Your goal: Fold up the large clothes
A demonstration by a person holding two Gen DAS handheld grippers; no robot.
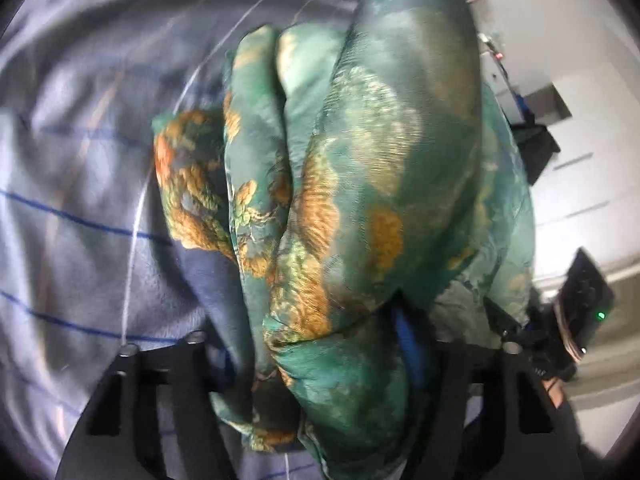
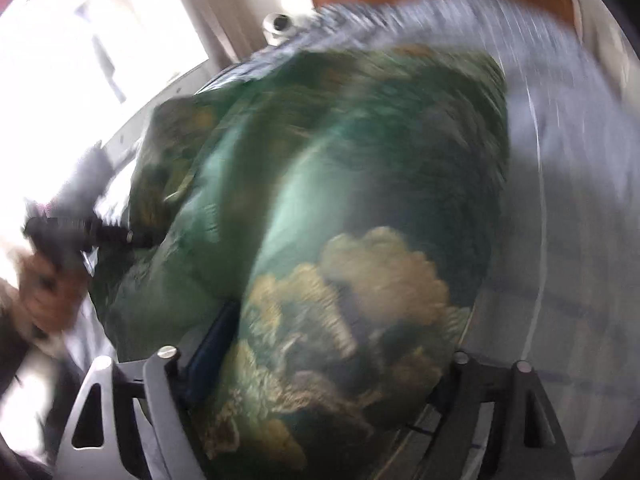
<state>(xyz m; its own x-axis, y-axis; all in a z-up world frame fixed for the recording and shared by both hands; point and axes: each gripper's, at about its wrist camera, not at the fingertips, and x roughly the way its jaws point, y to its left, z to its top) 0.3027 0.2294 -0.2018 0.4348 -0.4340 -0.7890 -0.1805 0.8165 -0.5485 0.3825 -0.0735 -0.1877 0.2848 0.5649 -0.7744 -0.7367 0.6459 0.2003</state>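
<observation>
Both grippers, left point(image 1: 320, 380) and right point(image 2: 320, 380), grasped the bunched garment point(image 1: 360, 160) mid-frame above the bed point(image 1: 80, 160), likely for folding.

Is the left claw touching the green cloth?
Touching. In the left wrist view the green cloth is bunched between the left gripper fingers, pressed against both.
</observation>
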